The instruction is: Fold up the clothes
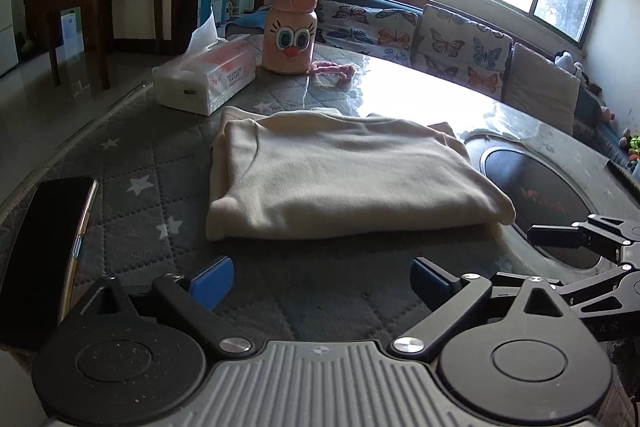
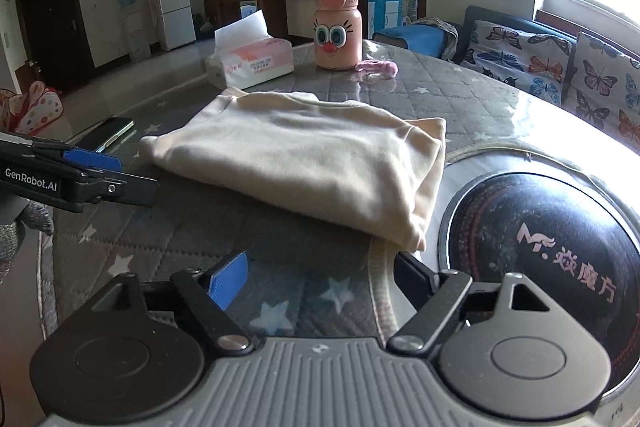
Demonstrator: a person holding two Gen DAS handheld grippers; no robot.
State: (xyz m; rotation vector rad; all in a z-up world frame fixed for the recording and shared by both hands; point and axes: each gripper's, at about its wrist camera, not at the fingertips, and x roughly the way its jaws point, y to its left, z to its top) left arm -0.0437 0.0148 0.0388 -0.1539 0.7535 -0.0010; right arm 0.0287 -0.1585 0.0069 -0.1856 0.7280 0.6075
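room: living room, sofa (image 1: 460, 43) under the window
worktop (image 1: 152, 155): grey quilted cover
shirt (image 1: 340, 179): cream, folded flat mid-worktop
left hand-held gripper (image 1: 322, 281): jaws apart, empty - just short of shirt
right hand-held gripper (image 2: 320, 277): jaws apart, empty - at shirt corner
extras: tissue box (image 1: 206, 77), bottle (image 1: 292, 27), phone (image 1: 44, 247)

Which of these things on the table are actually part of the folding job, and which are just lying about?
Part of the job:
folded cream fabric garment
left gripper, jaws open
right gripper, jaws open

Lying about:
pink cartoon-face bottle
white tissue pack
black smartphone
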